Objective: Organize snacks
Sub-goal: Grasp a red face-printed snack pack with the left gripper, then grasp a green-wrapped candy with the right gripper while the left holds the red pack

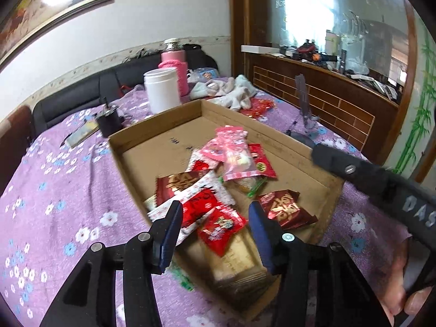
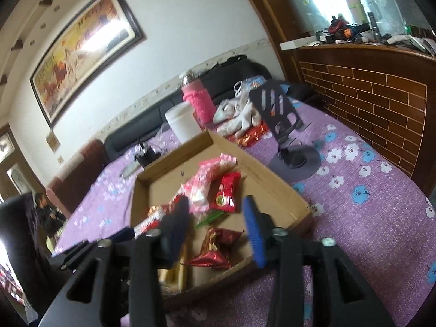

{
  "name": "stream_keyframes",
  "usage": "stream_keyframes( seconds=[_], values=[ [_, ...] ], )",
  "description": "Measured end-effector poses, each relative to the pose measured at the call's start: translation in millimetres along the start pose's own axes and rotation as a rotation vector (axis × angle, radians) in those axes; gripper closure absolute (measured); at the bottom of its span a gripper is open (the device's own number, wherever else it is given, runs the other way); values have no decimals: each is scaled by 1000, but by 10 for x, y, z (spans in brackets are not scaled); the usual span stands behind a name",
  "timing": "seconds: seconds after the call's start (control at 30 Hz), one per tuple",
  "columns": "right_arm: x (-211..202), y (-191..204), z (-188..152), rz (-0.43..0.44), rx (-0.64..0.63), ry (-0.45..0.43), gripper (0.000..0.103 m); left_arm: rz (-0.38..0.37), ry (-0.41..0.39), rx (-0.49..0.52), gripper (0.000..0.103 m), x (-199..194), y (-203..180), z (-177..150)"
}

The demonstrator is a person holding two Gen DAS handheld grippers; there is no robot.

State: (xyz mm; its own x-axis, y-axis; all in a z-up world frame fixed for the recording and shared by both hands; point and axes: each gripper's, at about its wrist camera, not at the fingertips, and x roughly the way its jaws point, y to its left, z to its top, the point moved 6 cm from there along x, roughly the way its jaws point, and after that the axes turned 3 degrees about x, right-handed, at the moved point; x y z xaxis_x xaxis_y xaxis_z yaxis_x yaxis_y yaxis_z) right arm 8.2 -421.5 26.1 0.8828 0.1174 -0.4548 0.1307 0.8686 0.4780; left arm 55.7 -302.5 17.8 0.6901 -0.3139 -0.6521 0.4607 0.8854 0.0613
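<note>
A shallow cardboard box (image 1: pixel 152 136) lies on the purple flowered bedspread and holds a heap of snack packets: red ones (image 1: pixel 218 229), pink ones (image 1: pixel 234 152) and a dark red foil packet (image 1: pixel 286 209). My left gripper (image 1: pixel 215 212) is open and empty, just above the packets at the box's near end. My right gripper (image 2: pixel 218 215) is open and empty, over the box's near end above a dark red foil packet (image 2: pixel 215 248); the box (image 2: pixel 272 188) fills the middle of that view. The right gripper's body (image 1: pixel 381 179) shows at the right in the left wrist view.
Behind the box stand a white jar (image 1: pixel 162 90), a pink-sleeved bottle (image 1: pixel 175 65), a pile of white cloth (image 1: pixel 231 90) and a small black container (image 1: pixel 109 120). A black phone stand (image 2: pixel 283 125) stands to the right. A wooden counter (image 2: pixel 368 103) borders the bed.
</note>
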Motion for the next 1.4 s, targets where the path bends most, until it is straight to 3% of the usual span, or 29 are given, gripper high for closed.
stream_keyframes(
  seconds=[0.17,0.3,0.37,0.6,0.8,0.97,1.1,1.2,1.3,1.4],
  values=[
    [-110,29,82,42,-8,-75,50,-4,14,-55,51,-303,157,-55],
    [-54,159,20,125,-7,2,51,17,2,-45,50,-666,328,-192],
    [-115,249,-25,193,14,14,50,9,13,-52,45,-819,476,-304],
    [-393,694,-157,335,-21,57,50,20,106,-67,37,-1068,1258,-812],
    [-395,1010,-471,348,-113,179,50,4,180,-145,32,-909,1697,-1050],
    [-396,1154,-652,331,-169,219,47,-112,247,-258,32,-606,1861,-1070],
    [-365,1186,-691,321,-170,245,47,-144,297,-281,32,-407,1810,-1117],
    [-251,1261,-716,293,-191,297,47,-130,292,-215,32,-454,1656,-1136],
    [-33,1365,-753,271,-190,406,47,-76,285,-130,32,-551,1531,-1244],
    [258,1492,-816,241,-196,517,47,-68,257,-97,31,-668,1462,-1347]
  ],
)
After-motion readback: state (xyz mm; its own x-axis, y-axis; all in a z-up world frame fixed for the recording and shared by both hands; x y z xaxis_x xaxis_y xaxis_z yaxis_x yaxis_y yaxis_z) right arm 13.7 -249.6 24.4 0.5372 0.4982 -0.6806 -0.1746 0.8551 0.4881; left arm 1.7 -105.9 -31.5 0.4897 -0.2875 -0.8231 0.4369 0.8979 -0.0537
